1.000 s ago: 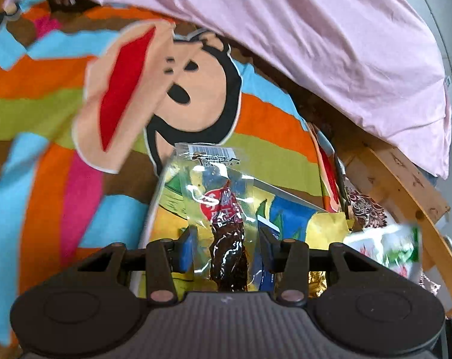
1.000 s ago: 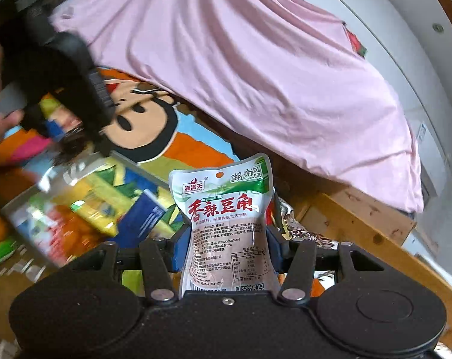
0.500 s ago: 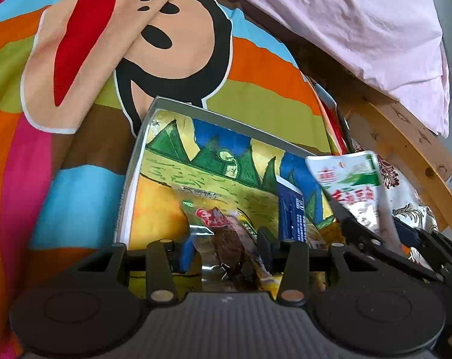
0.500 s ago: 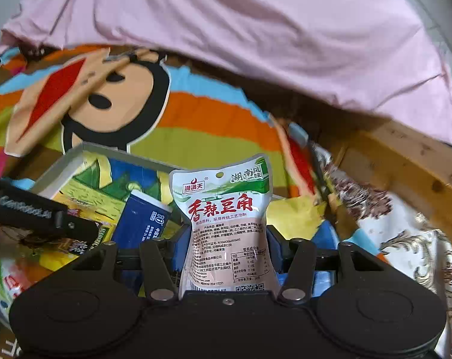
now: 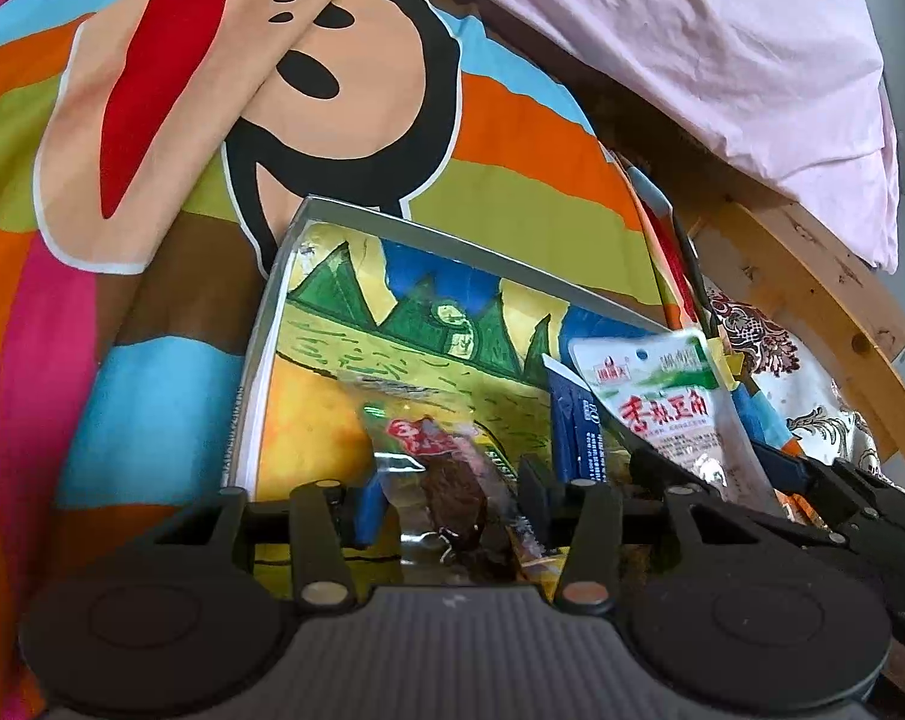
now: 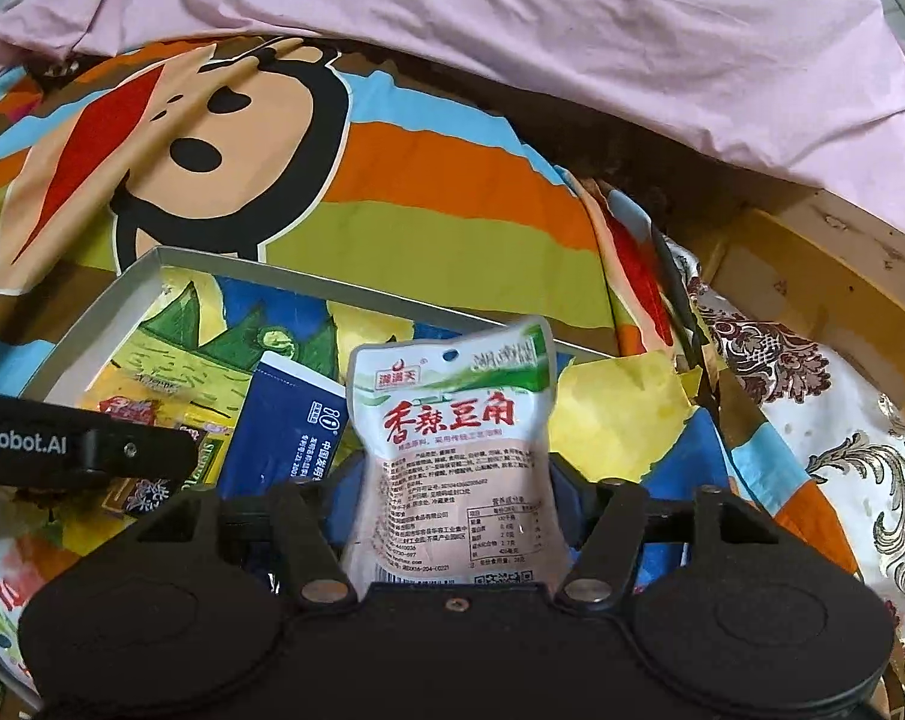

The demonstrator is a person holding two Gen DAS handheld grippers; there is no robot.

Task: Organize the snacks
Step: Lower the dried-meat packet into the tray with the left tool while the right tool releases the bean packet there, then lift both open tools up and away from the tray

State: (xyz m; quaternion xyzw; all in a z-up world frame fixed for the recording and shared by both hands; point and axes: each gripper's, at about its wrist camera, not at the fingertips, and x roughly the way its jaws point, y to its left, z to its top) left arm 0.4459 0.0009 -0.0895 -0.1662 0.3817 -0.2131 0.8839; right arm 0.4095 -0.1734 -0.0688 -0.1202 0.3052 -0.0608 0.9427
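Left wrist view: the black plastic left gripper (image 5: 452,504) has just been opening, its jaws now slack around a clear, crinkly packet (image 5: 446,468) of dark dried meat lying in a shallow rectangular tray (image 5: 272,324) with a cartoon print. Right wrist view: the right gripper (image 6: 452,492) has likewise just been opening around a glossy white pouch (image 6: 452,420), over the same tray. Beyond lie a striped cartoon blanket (image 6: 452,180) and a rumpled pink sheet (image 6: 512,18).

Striped cartoon-monkey blanket (image 6: 452,198); pink sheet (image 6: 512,18); white-green snack pouch (image 6: 452,420).
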